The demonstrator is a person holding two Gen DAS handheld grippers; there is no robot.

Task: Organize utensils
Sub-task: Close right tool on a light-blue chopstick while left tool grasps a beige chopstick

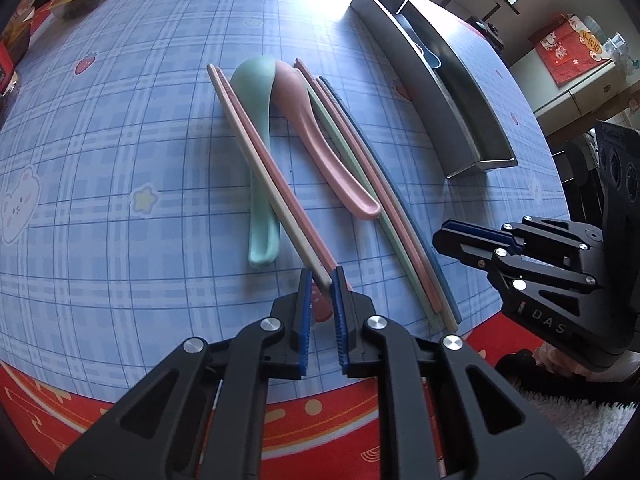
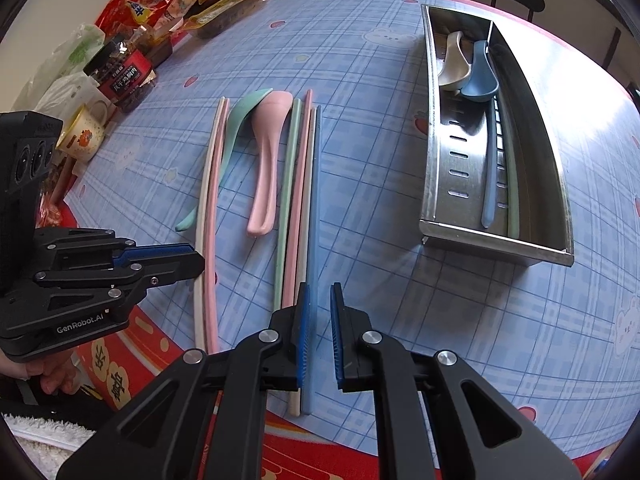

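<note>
A beige and pink chopstick pair (image 1: 260, 160) (image 2: 210, 200) lies across a green spoon (image 1: 256, 92) (image 2: 240, 120). My left gripper (image 1: 323, 274) (image 2: 200, 262) is shut on the near end of that pair. Right of it lie a pink spoon (image 1: 304, 120) (image 2: 268, 148) and several more chopsticks (image 1: 380, 184) side by side, the outermost a blue chopstick (image 2: 315, 200). My right gripper (image 2: 320, 288) (image 1: 438, 240) hangs over that bundle's near end, jaws nearly together, gripping nothing. The blue chopstick shows below the gap.
A steel utensil tray (image 2: 436, 140) (image 1: 432, 92) at the right holds a beige spoon (image 2: 452, 64), a blue spoon (image 2: 480, 80) and a green chopstick (image 2: 512, 200). Snack packs, a jar (image 2: 120, 76) and a cup (image 2: 82, 136) crowd the far left. The table's red edge is close below.
</note>
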